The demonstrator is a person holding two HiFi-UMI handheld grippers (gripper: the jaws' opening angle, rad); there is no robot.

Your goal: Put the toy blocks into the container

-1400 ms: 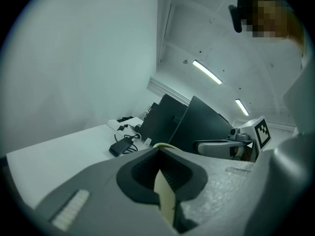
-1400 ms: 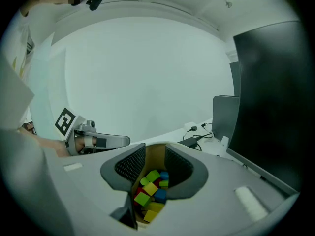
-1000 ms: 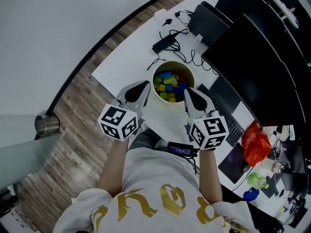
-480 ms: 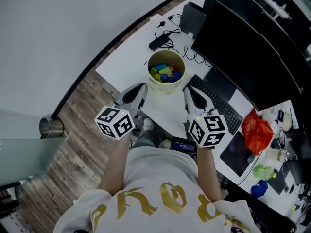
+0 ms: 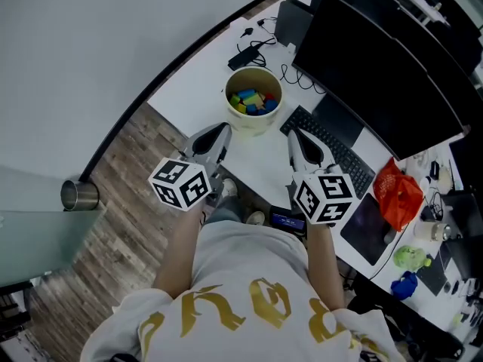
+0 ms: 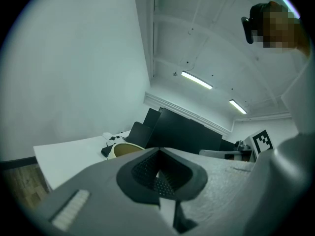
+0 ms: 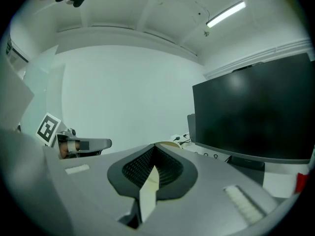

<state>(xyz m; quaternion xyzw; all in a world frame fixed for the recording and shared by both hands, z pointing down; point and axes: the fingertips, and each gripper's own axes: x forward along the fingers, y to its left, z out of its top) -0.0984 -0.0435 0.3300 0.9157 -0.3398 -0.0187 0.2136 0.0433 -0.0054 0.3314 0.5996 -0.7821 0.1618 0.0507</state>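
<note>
Two tools are held level above the near edge of the desk, and both look clenched on nothing: the left tool has its pads pressed together with no block between them, and the right tool is closed just the same. The toy blocks, a heap of blue, yellow and green pieces, lie inside the round cream container, which stands on the desk beyond the tool tips and apart from them, with a keyboard to its right and a dark monitor behind. I can see no loose block on the bare desk around it, so to my eye the filling is done and this is the close of the job. If a stray block does turn up out of sight, the next move calls for parting one tool's jaws first, then reaching down to it.
</note>
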